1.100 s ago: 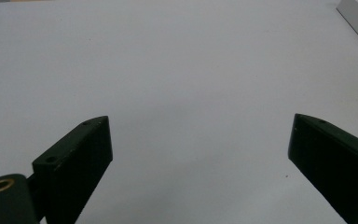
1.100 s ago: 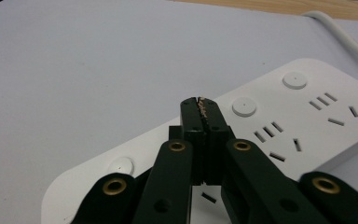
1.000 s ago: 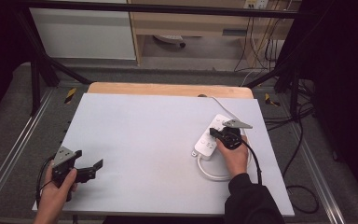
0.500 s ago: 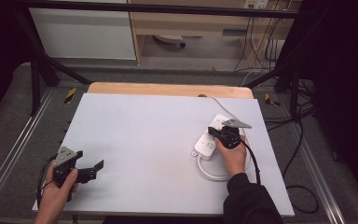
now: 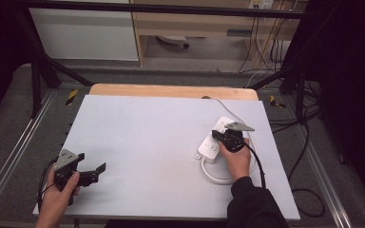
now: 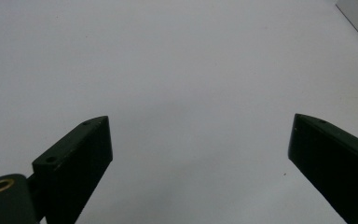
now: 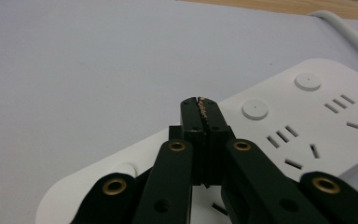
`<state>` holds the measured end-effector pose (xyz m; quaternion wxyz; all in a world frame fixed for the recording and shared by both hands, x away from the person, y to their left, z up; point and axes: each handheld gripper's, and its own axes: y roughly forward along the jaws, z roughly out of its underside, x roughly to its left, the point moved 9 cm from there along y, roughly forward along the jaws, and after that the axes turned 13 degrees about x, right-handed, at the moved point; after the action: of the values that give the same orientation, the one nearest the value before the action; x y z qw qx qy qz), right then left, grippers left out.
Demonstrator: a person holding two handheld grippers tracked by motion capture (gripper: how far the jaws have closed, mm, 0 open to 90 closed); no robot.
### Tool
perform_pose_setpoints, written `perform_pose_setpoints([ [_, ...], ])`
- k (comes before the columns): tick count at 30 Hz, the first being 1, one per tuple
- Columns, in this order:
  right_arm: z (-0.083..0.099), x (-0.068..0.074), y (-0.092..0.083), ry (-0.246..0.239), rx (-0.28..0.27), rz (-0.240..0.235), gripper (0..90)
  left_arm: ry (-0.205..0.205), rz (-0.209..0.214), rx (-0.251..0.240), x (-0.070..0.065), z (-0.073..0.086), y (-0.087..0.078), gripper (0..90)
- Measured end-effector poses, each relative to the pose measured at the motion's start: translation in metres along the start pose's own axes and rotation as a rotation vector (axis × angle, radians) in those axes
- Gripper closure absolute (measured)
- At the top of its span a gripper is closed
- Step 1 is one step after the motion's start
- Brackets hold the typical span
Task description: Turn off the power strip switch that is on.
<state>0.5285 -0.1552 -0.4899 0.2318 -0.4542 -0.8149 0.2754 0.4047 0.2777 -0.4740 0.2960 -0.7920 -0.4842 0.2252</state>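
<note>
- Surface (image 5: pixel 147 137): pale grey-white sheet, rectangular, matte, covering most of the top.
- Wood strip (image 5: pixel 171 90): light wooden edge showing along the far side of the surface, with rounded corners.
- Frame rails (image 5: pixel 9 161): metal bars running along the left and right sides of the surface.
- Floor (image 5: pixel 9 109): grey carpet around the frame.
- Yellow-black tape (image 5: pixel 71 96): one marker left of the far edge; a second (image 5: pixel 275 101) at the right.
- Cabinet (image 5: pixel 85 35): white panel beyond the surface, far left.
- Shelf (image 5: pixel 195 23): light wooden unit beside the cabinet.
- Cables (image 5: pixel 266 47): several dark leads hanging at the far right; more (image 5: pixel 309 194) looped on the floor.
</note>
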Motion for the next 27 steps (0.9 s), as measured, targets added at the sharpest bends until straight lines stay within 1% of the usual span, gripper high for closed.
perform_pose_setpoints([
  [3,-0.0002,0.0015,0.0007,-0.013,0.000,0.002,90.0,-0.002,-0.001,-0.004,0.0001,-0.0005,-0.0003,6.0],
  [7,0.0001,0.0010,0.0005,-0.019,-0.002,0.007,90.0,0.000,0.000,-0.004,-0.0003,-0.0006,-0.0003,6.0],
  [11,0.0011,-0.0013,-0.0001,0.001,-0.012,0.008,90.0,0.000,0.001,-0.005,-0.0003,-0.0006,-0.0005,6.0],
  [27,0.0020,-0.0017,0.0007,-0.012,-0.022,0.016,90.0,0.001,0.001,-0.006,-0.0007,-0.0006,-0.0009,6.0],
])
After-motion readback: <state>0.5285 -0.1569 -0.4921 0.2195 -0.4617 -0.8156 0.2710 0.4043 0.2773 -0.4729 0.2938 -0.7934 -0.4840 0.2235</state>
